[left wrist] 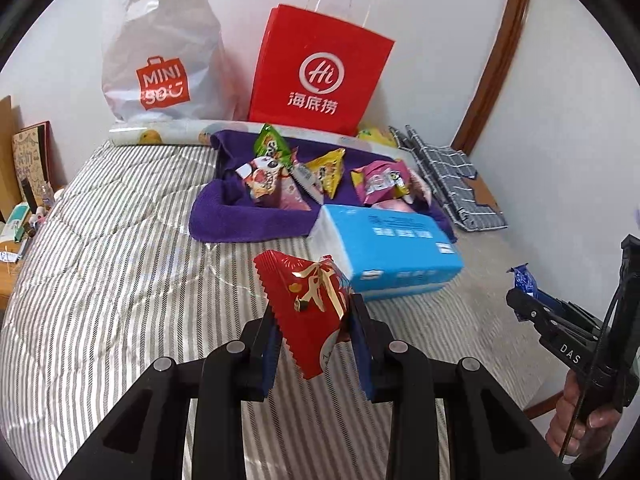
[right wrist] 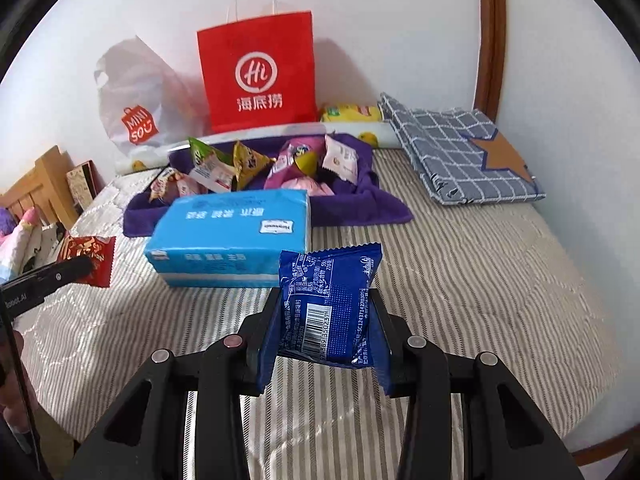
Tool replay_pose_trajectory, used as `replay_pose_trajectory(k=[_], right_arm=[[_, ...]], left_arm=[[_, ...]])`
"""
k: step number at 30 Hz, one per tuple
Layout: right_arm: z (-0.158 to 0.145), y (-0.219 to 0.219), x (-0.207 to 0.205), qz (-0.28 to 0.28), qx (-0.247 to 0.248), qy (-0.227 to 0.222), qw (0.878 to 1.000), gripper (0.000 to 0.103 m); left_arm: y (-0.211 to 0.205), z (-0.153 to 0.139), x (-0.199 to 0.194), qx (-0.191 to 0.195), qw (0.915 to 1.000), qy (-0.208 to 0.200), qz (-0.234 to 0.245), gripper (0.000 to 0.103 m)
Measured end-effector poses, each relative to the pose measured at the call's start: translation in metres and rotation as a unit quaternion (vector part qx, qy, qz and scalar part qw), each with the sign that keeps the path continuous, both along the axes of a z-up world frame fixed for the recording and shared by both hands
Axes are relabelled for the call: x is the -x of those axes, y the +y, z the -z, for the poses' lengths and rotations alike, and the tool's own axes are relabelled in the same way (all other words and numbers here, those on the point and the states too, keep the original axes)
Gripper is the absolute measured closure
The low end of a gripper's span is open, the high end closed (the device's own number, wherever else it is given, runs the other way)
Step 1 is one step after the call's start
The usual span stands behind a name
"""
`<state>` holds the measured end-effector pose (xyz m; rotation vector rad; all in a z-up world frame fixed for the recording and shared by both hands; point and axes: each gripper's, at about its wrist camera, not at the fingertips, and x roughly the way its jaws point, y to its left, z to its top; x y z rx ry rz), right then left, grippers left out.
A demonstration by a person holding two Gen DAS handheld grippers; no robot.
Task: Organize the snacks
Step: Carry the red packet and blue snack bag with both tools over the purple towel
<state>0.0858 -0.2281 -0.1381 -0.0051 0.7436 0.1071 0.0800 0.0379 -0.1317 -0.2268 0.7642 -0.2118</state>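
Note:
My left gripper (left wrist: 314, 310) is shut on a red snack packet (left wrist: 310, 300) with gold lettering and holds it above the striped bed; it also shows in the right wrist view (right wrist: 89, 256). My right gripper (right wrist: 326, 300) is shut on a blue snack packet (right wrist: 328, 304) with a barcode, held above the bed; its tip shows in the left wrist view (left wrist: 524, 278). Several snack packets (left wrist: 296, 172) lie on a purple towel (left wrist: 240, 220) further back, also in the right wrist view (right wrist: 360, 204).
A blue tissue pack (left wrist: 388, 248) lies in front of the towel, between it and both grippers. A red paper bag (left wrist: 320, 72) and a white plastic bag (left wrist: 164, 56) stand against the wall. A folded checked cloth (right wrist: 460, 152) lies at the right.

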Motion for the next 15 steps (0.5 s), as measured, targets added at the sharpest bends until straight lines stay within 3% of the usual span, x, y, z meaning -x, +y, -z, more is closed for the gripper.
replay_pose_trajectory(k=[15], right_arm=[[-0.046,0.012,0.036,-0.019,-0.010,-0.051,0.998,0.063]], left_arm=[[-0.014,-0.039,0.035,0.017,0.9994,-0.026,0.015,0.073]])
